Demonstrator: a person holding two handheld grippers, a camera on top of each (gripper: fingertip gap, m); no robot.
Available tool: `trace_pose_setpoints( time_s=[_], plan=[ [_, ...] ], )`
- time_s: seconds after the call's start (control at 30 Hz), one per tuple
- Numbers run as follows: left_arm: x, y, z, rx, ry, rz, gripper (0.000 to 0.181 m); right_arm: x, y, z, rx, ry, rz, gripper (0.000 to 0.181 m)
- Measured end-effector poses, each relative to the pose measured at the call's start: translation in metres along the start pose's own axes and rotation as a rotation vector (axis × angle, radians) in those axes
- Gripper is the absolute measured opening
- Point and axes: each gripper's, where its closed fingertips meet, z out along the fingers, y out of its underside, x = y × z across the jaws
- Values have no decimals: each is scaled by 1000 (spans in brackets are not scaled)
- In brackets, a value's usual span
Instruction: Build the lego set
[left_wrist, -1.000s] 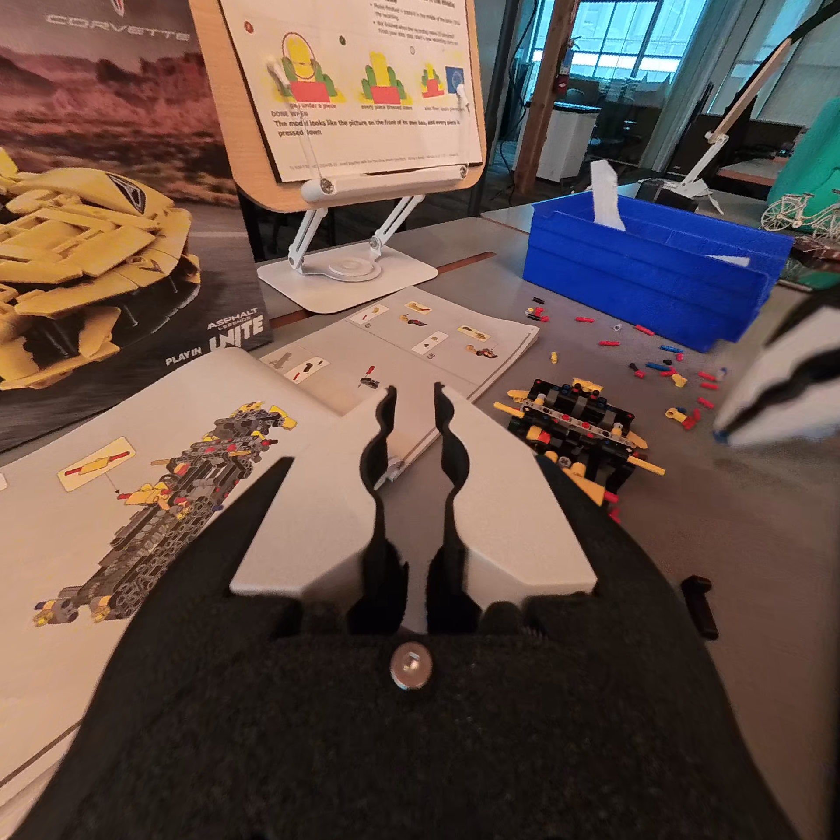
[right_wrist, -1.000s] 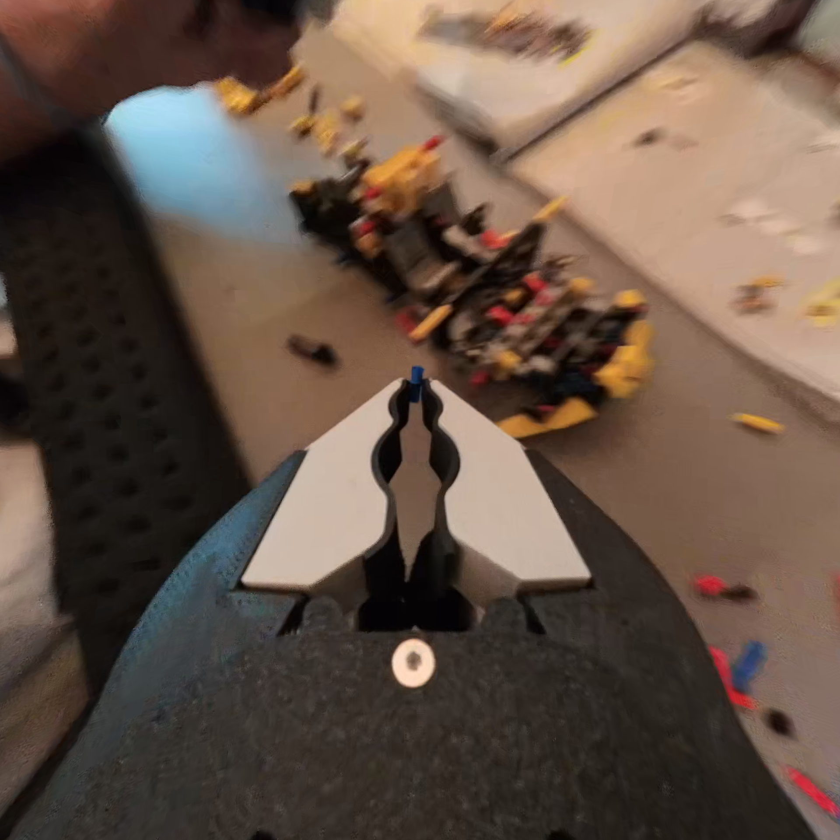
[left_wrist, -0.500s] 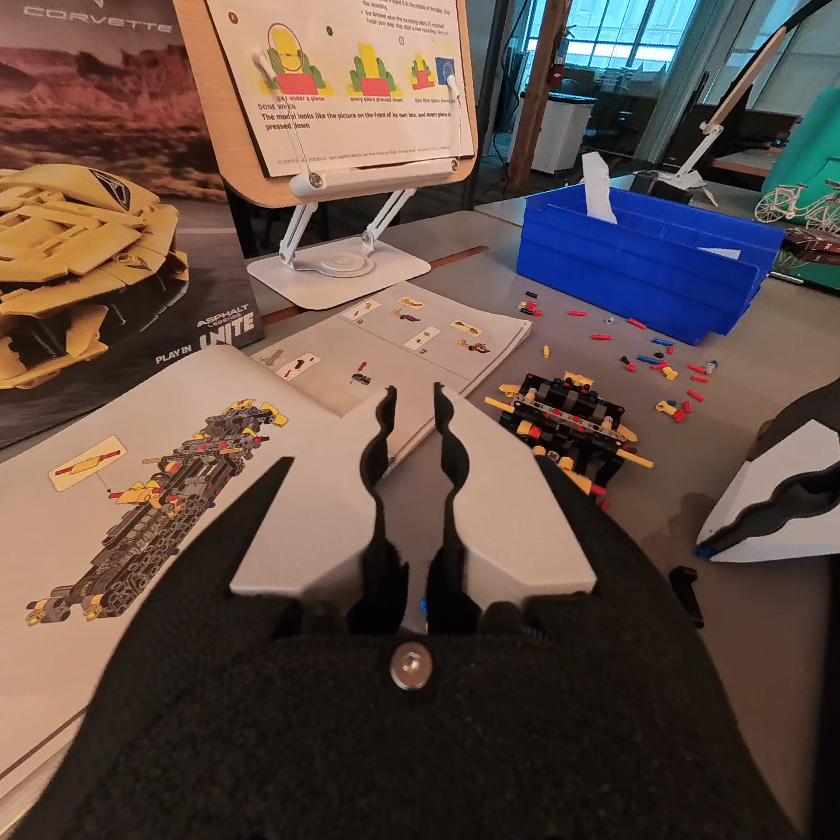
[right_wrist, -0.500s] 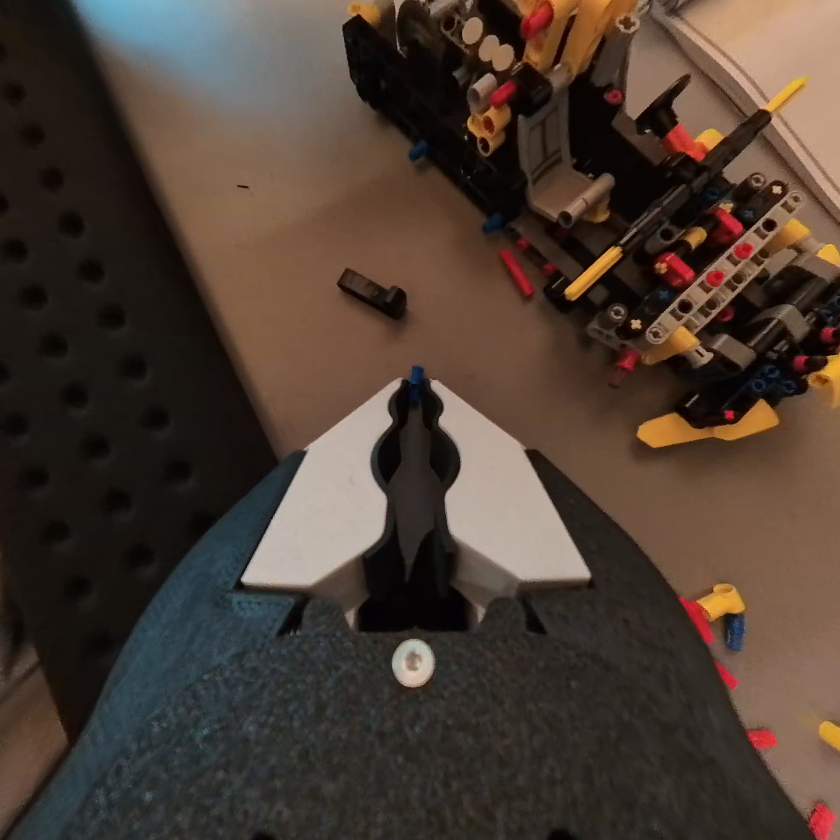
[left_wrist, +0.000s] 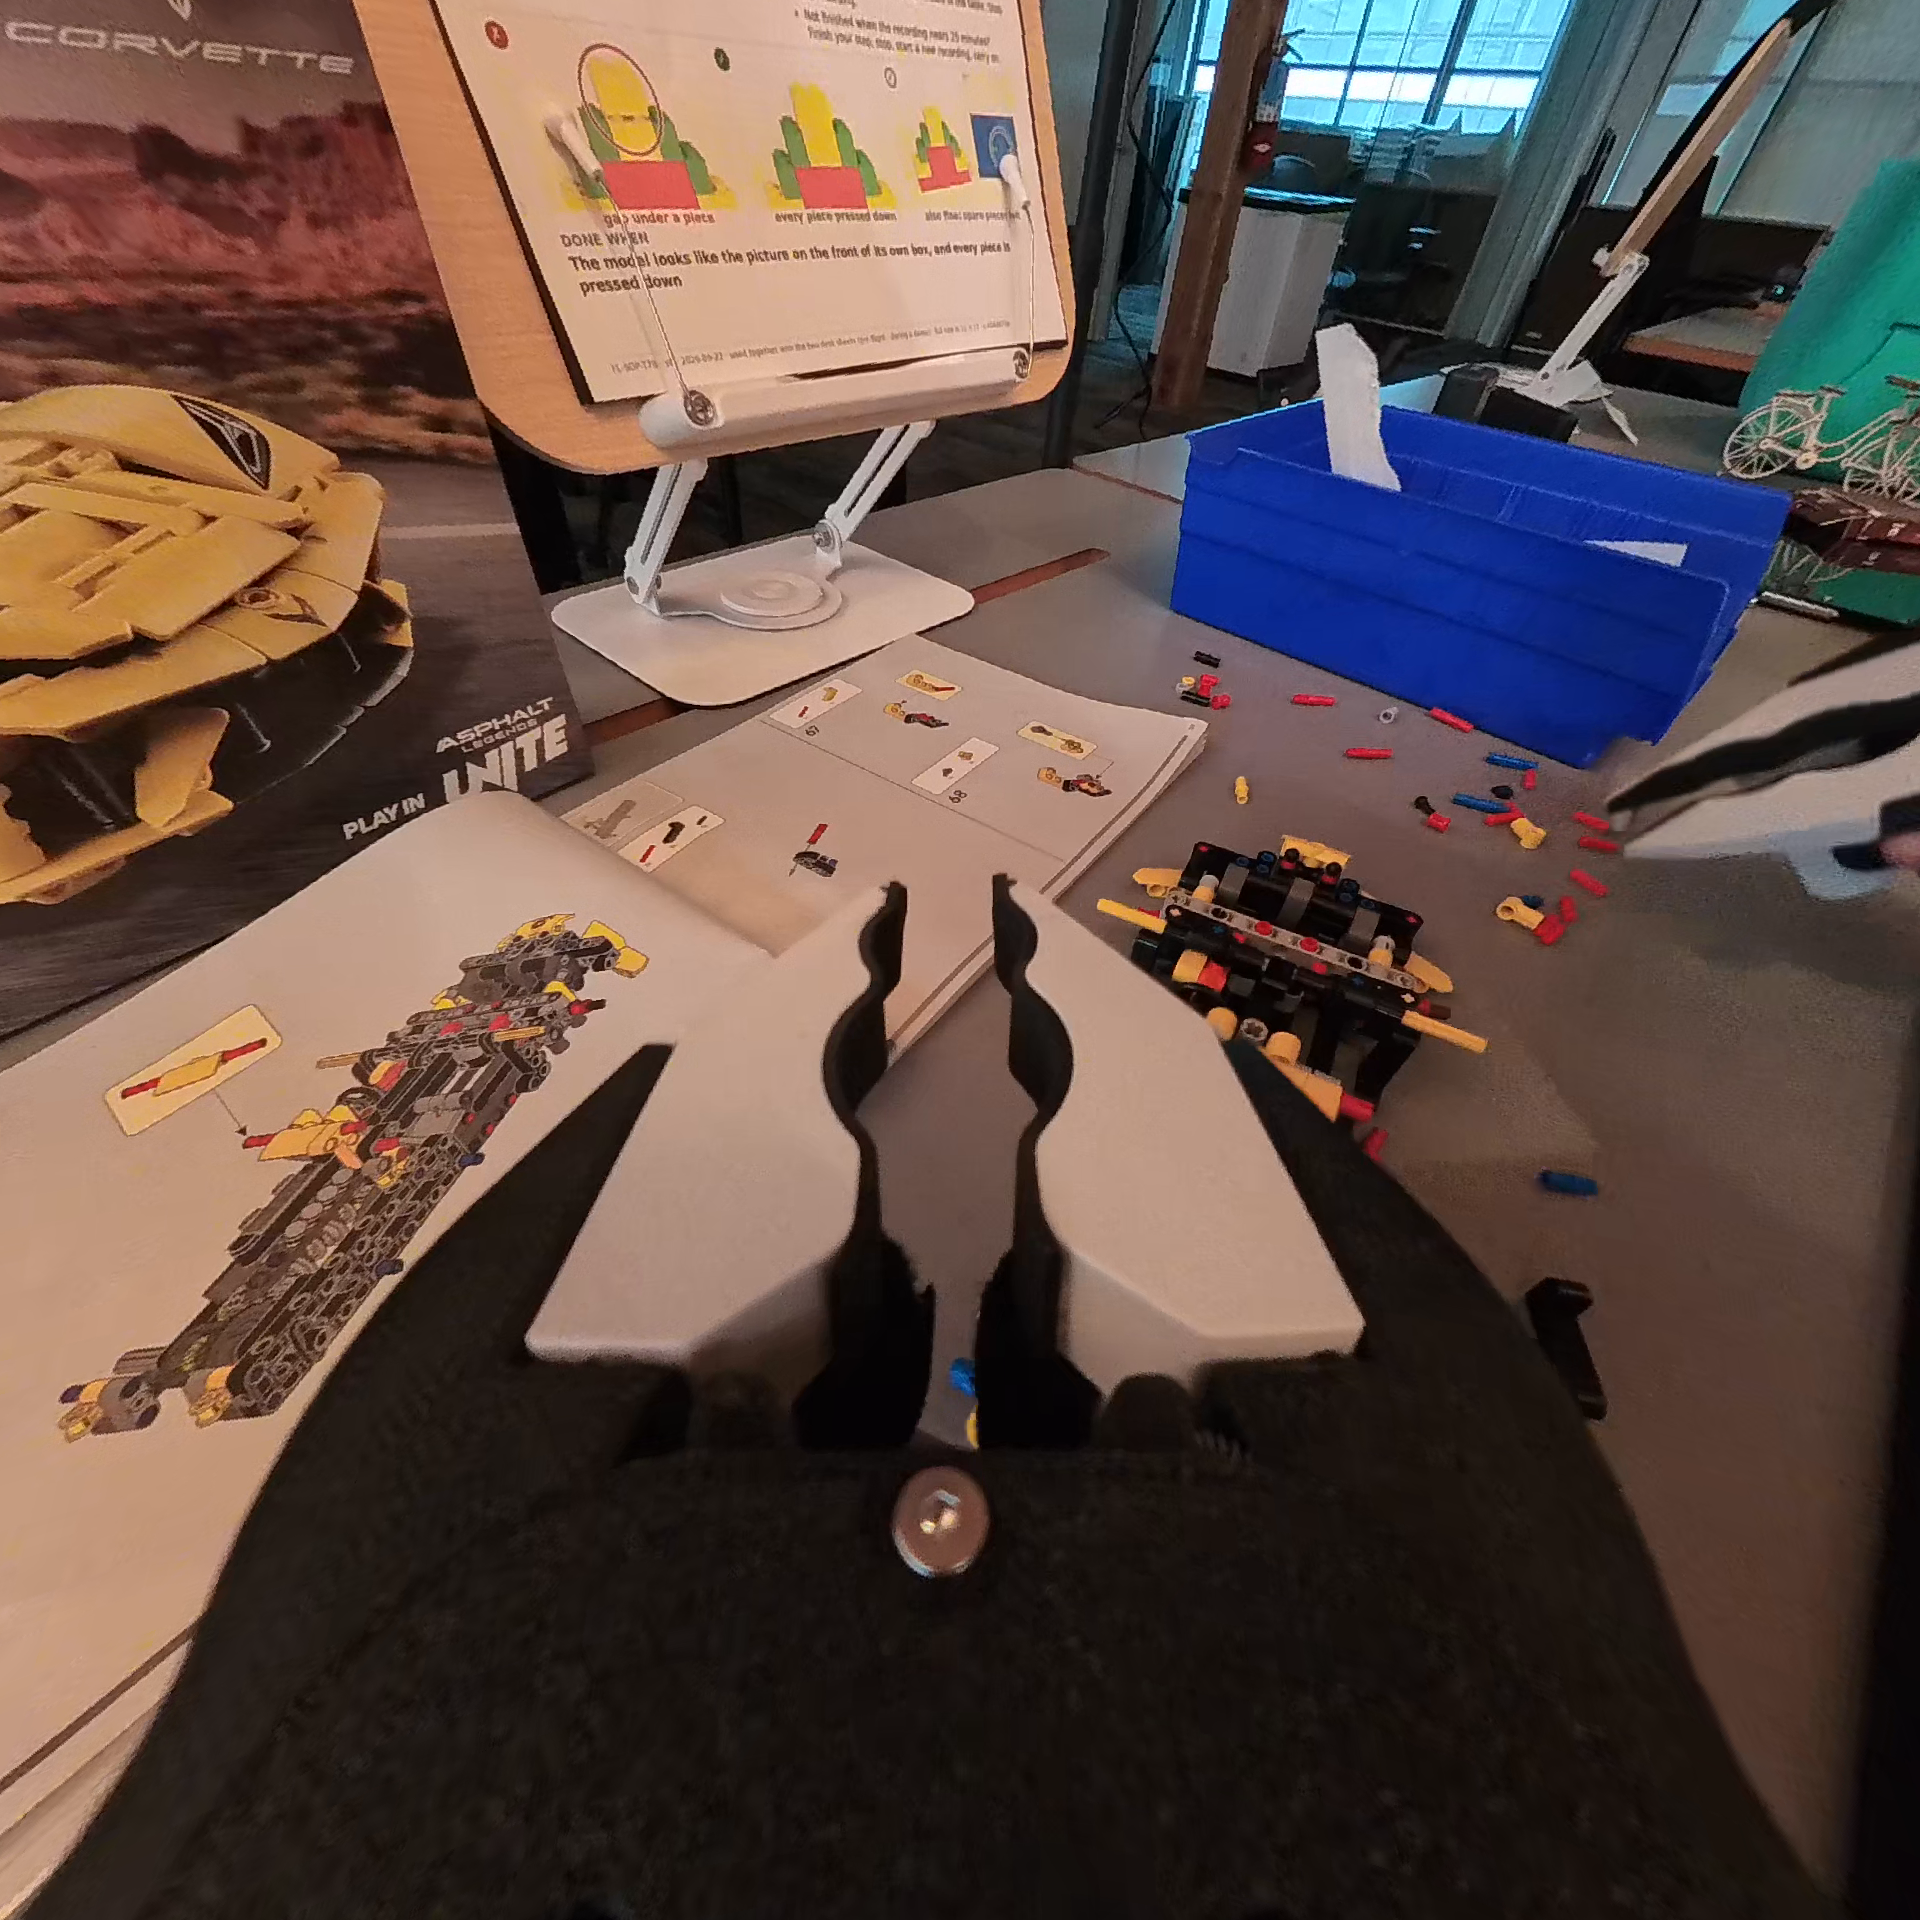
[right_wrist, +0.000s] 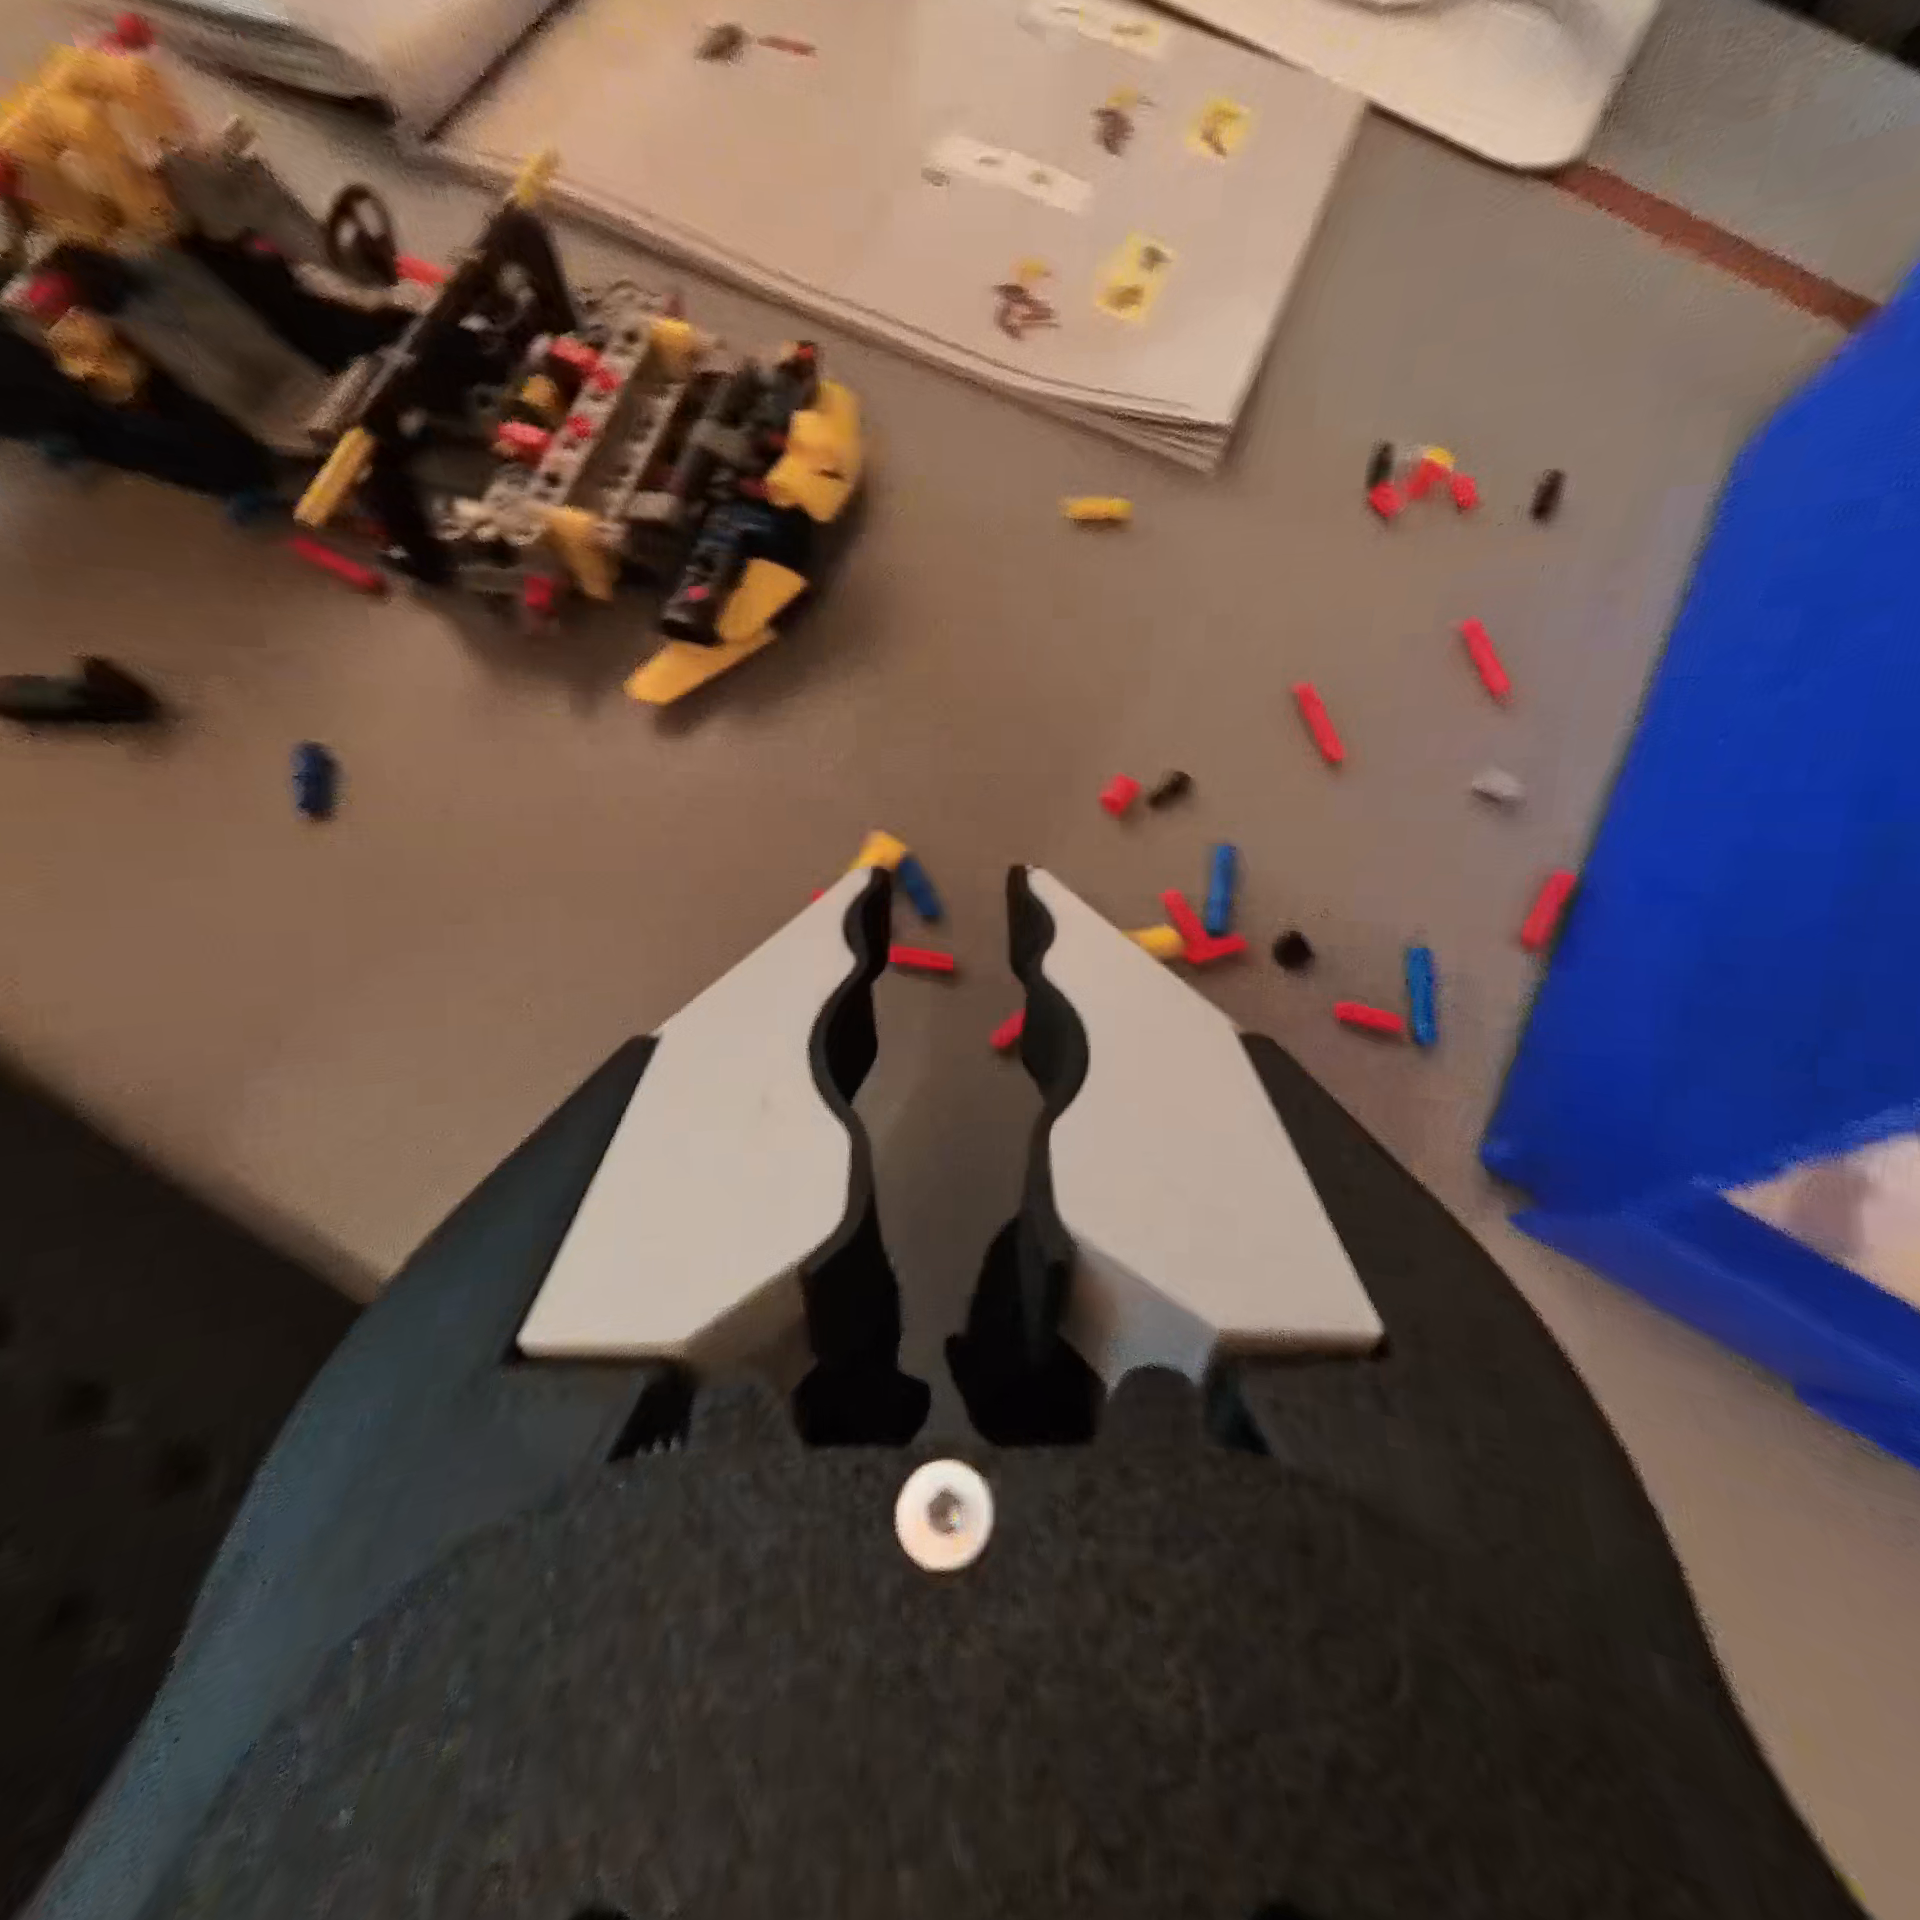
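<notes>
The partly built black, grey and yellow lego model stands on the grey table, right of the open instruction booklet. My left gripper hovers over the booklet's edge, slightly open and empty. My right gripper is open and empty, low over loose red, blue and yellow pins. It also shows at the right edge of the left wrist view. The model lies to its upper left. A blue pin lies alone on the table near the model, also seen in the left wrist view.
A blue bin stands at the back right, close on the right in the right wrist view. A black piece lies near the front. A stand with a printed sheet and the set's box are behind the booklet. Some 30 cm of space lies between my two pairs of fingers.
My right gripper was shut on a blue pin; it has opened, the pin lies on the table, and the gripper has swung right to the loose pins. The left gripper has barely moved.
</notes>
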Motion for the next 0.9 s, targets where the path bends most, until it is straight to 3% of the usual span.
trace_pose_setpoints(
  time_s=[0.2, 0.43, 0.53, 0.63, 0.8, 0.9],
  plan=[
    [-5, 4, 1, -11, -17, 4, 17, 40, 19, -10, -4, 87, 118, 19],
    [-2, 6, 3, -22, -4, 2, 17, 49, 52, -21, -19, 122, 203, 19],
    [-1, 7, 4, -26, -1, 6, 17, 43, 53, -24, 6, 102, 233, 19],
    [0, 9, 5, -32, 1, 7, 17, 5, 30, -17, 27, -8, 191, 20],
    [3, 10, 6, -38, 3, 20, 16, -129, -33, 22, 58, -345, -42, 24],
    [3, 10, 5, -37, -2, 32, 16, -152, -34, 52, -14, -333, -156, 22]
  ],
)
